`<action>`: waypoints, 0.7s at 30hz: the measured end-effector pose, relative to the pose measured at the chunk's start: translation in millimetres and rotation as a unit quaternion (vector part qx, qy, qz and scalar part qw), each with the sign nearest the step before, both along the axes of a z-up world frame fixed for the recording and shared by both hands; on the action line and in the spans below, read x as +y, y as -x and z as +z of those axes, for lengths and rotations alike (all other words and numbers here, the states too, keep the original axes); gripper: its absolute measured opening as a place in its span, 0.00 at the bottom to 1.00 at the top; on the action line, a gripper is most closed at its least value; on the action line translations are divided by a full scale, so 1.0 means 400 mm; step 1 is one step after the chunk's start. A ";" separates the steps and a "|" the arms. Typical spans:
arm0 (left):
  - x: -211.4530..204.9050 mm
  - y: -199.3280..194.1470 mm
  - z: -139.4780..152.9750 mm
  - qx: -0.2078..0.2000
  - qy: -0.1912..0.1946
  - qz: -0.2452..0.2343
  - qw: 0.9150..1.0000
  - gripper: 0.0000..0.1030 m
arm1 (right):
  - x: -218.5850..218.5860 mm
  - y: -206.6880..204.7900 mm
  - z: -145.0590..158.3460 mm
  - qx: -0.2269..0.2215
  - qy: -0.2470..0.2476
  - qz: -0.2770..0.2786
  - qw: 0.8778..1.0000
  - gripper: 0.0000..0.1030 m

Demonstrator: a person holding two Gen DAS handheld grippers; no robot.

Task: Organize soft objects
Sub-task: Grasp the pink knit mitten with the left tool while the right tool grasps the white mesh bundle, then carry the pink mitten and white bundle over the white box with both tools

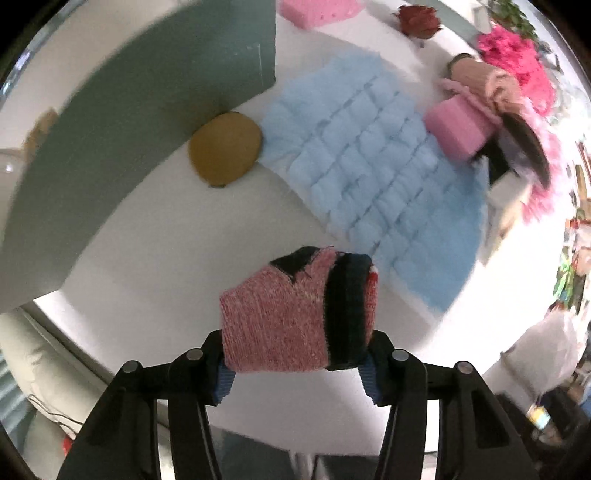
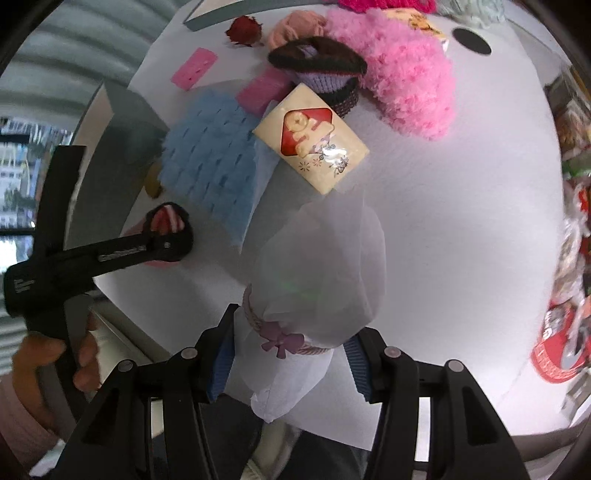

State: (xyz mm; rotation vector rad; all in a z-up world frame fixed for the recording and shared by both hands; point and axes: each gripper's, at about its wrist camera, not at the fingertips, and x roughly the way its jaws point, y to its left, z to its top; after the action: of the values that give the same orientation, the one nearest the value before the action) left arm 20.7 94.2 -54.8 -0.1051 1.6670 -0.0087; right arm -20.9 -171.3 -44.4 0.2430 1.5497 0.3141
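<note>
Both grippers loaded, held above the white table (image 2: 443,221).

Nearest, my left gripper (image 1: 297,373) pinches a folded pink and black sock (image 1: 291,317), pads pressing both sides, sock clear of the table near its front edge. My right gripper (image 2: 291,363) pinches a white gauze pouch (image 2: 317,273) just by its cord and purple bow (image 2: 281,341); the pouch body hangs free ahead of the fingers.

Further in, mid-table: blue fluffy mat (image 1: 373,177), a yellow-brown round pad (image 1: 225,149) touching its left edge beside a grey-green board (image 1: 122,140). A tissue packet (image 2: 312,138) lies at the mat's right side.

Far edge: pink sponge (image 1: 456,129), knitted hats, a pink fluffy heap (image 2: 402,77), a dark red rose (image 2: 244,31), another pink sponge (image 1: 317,11).

Risks, as I judge them:
- Pouch held only at the neck; slick gauze could slip from the pads if I swing.
- Sock fold could spring open and drag over the mat.
- Both hands work close together; the grippers could knock.
- Far pile crowded; setting anything down there may topple the hats.
</note>
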 end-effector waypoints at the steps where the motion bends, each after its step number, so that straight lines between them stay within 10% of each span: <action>1: -0.022 0.011 0.017 -0.006 -0.005 -0.010 1.000 0.54 | -0.001 0.002 0.006 0.000 0.002 0.005 1.000 0.55; 10: -0.032 0.126 0.174 -0.053 -0.010 -0.016 0.998 0.54 | -0.002 0.010 0.110 -0.035 0.022 0.057 0.998 0.55; 21: 0.231 0.135 0.267 -0.117 -0.024 0.069 0.990 0.54 | 0.126 -0.032 0.215 -0.092 0.025 0.104 0.990 0.55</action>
State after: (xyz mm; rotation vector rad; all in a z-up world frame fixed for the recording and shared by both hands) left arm -33.2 186.7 52.0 -0.1763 1.4225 0.1203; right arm -8.2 -121.0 41.8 0.0105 1.4007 0.4486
